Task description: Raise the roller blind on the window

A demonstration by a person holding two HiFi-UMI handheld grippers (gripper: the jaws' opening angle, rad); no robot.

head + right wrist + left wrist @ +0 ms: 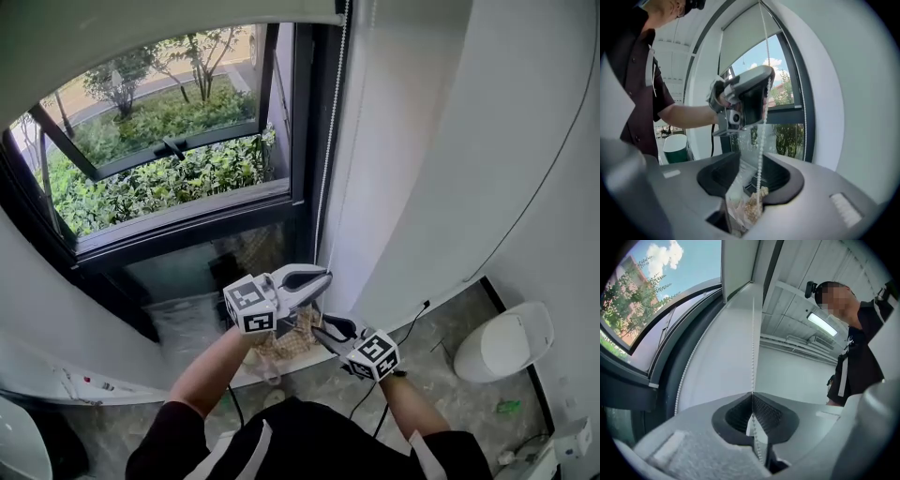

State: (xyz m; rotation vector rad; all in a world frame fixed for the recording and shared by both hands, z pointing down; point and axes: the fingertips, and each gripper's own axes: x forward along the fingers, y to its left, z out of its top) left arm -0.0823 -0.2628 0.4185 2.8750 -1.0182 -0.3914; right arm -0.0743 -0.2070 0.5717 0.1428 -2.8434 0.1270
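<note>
The roller blind (141, 33) covers only the top of the window. Its white bead chain (330, 141) hangs down the window's right side. My left gripper (322, 276) is shut on one strand of the chain (753, 333), which runs straight up from the closed jaws (753, 395); the second strand (689, 364) hangs free to the left. My right gripper (324, 330) is just below the left one and stands open. The chain (761, 140) passes between its jaws (751, 161) without being pressed. The left gripper (752, 96) shows above it, clamped on the same strand.
The dark window frame (305, 122) and the white wall (422, 187) flank the chain closely. A clear plastic bag (286, 345) lies on the sill under the grippers. A white round container (506, 342) and a black cable (412, 323) are on the floor at the right.
</note>
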